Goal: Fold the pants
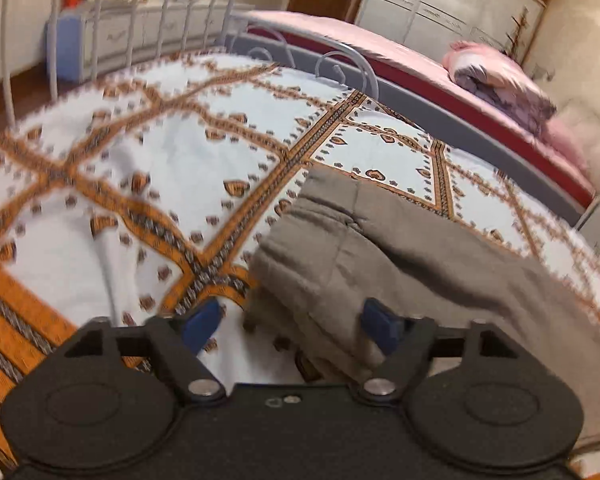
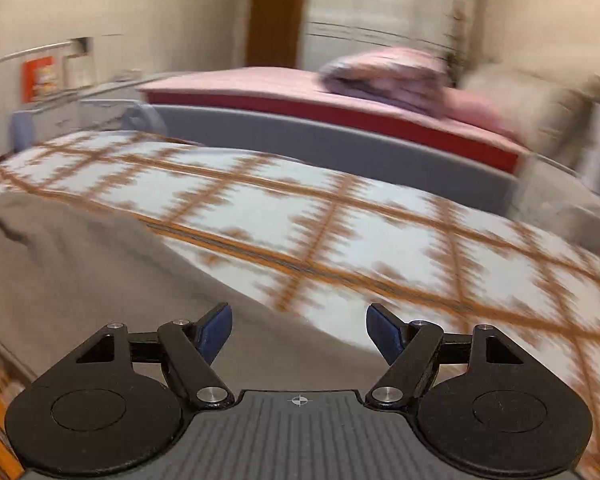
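Grey-brown pants (image 1: pixel 400 252) lie on a white bedspread with an orange pattern (image 1: pixel 172 168). In the left wrist view their gathered end is toward the middle and the cloth runs to the lower right. My left gripper (image 1: pixel 296 322) is open and empty, just above the near edge of the pants. In the right wrist view the pants (image 2: pixel 80 264) fill the lower left. My right gripper (image 2: pixel 300 330) is open and empty, over the edge of the pants where the cloth meets the bedspread (image 2: pixel 340 240).
A white metal bed frame (image 1: pixel 100 32) rises at the far side. A second bed with a pink sheet (image 1: pixel 340 36) and a folded blanket (image 1: pixel 504 80) stands behind. A wardrobe (image 1: pixel 452 8) and low drawers (image 1: pixel 112 36) line the walls.
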`<state>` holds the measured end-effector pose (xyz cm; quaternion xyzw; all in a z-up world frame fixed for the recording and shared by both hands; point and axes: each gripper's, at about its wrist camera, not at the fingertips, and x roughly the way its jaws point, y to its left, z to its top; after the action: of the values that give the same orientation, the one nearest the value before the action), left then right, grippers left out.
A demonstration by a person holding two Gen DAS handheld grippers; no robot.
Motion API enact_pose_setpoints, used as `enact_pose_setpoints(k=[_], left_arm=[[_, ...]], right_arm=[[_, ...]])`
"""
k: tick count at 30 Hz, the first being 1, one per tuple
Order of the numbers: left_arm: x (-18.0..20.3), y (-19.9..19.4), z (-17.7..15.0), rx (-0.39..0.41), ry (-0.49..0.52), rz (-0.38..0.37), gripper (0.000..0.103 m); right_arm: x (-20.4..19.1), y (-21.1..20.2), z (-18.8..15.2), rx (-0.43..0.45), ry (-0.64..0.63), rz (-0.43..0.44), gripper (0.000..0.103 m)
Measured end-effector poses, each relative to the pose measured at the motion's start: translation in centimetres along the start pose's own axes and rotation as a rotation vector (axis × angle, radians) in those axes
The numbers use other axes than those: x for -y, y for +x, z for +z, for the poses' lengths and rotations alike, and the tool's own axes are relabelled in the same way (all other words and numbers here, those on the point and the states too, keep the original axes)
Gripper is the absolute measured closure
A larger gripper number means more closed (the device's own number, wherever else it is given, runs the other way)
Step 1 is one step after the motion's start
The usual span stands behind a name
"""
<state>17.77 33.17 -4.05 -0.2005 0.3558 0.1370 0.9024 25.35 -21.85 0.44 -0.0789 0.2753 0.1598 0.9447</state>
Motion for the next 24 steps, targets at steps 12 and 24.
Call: enact_pose_setpoints(k=[12, 24], left_arm=[[1.0, 0.9, 0.2, 0.037, -0.100, 0.003, 0.079], [1.9, 2.6, 0.0, 0.026, 0.052, 0.081, 0.081]], right_arm=[[8.4, -6.8, -5.0, -0.029, 0.260, -0.140, 0.029], [8.5, -4.8, -5.5, -0.092, 0.261, -0.133, 0.029]])
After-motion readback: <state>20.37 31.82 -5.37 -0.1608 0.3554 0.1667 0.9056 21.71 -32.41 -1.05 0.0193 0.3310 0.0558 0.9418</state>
